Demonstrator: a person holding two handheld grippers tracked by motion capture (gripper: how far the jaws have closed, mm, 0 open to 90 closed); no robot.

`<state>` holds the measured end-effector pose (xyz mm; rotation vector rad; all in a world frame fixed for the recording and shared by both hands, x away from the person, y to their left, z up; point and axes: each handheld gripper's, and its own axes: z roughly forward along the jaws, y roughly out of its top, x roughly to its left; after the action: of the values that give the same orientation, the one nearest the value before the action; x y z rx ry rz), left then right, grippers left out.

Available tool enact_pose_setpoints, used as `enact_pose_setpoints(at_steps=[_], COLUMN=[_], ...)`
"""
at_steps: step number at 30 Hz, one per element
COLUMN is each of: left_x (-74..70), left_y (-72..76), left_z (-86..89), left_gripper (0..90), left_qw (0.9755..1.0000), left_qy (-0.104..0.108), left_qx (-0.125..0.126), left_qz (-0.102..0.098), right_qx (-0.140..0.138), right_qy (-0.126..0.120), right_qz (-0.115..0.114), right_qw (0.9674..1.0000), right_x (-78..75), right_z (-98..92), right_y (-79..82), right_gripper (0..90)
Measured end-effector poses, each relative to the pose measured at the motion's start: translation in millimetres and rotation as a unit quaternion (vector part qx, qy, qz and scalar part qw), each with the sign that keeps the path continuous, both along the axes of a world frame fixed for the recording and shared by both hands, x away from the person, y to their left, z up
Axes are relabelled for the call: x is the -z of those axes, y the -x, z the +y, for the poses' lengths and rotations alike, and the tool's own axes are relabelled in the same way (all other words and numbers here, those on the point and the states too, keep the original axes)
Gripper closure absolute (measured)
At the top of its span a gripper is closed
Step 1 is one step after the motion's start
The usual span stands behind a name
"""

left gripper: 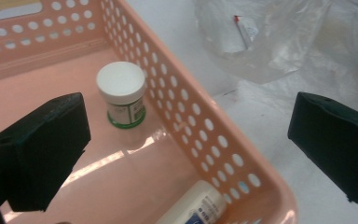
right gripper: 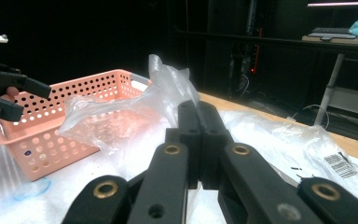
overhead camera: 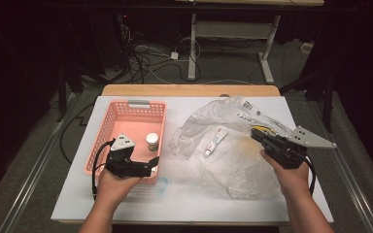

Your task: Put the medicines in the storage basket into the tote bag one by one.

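Our left gripper (overhead camera: 148,164) hangs over the near right corner of the pink perforated plastic basket (overhead camera: 110,127), its jaws spread wide with nothing between them. Below it, inside the basket, a small white-lidded jar with a green label (left gripper: 121,94) stands upright, and a white bottle (left gripper: 196,205) lies against the near wall. Our right gripper (right gripper: 199,116) has its jaws pressed together on a fold of the crumpled clear plastic bag (overhead camera: 233,145), which sprawls on the white table (overhead camera: 184,204) just right of the basket. A small white tube (overhead camera: 215,141) lies inside the bag.
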<state>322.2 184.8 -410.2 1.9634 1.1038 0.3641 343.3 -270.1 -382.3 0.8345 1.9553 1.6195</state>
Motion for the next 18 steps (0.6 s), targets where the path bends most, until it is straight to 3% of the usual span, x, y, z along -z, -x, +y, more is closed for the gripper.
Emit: enact_pose_setpoints(at_steps=[12,18], left_x=[2.3,0.9], left_y=[-4.0,-7.1], left_z=[29.2,30.5], left_gripper=[0.0,0.0], left_qw=[0.9995,0.9993], left_qy=[0.014,0.022], left_qx=[-0.03,-0.031], left_qz=[0.0,-0.009], right_qx=[0.0,-0.001], right_qy=[-0.002,0.001], right_qz=[0.01,0.012], right_qw=[0.9999,0.9999], right_x=[4.1,5.3], right_z=[1.5,2.8], right_y=[-1.2,-1.2], right_gripper=[90.0,90.0])
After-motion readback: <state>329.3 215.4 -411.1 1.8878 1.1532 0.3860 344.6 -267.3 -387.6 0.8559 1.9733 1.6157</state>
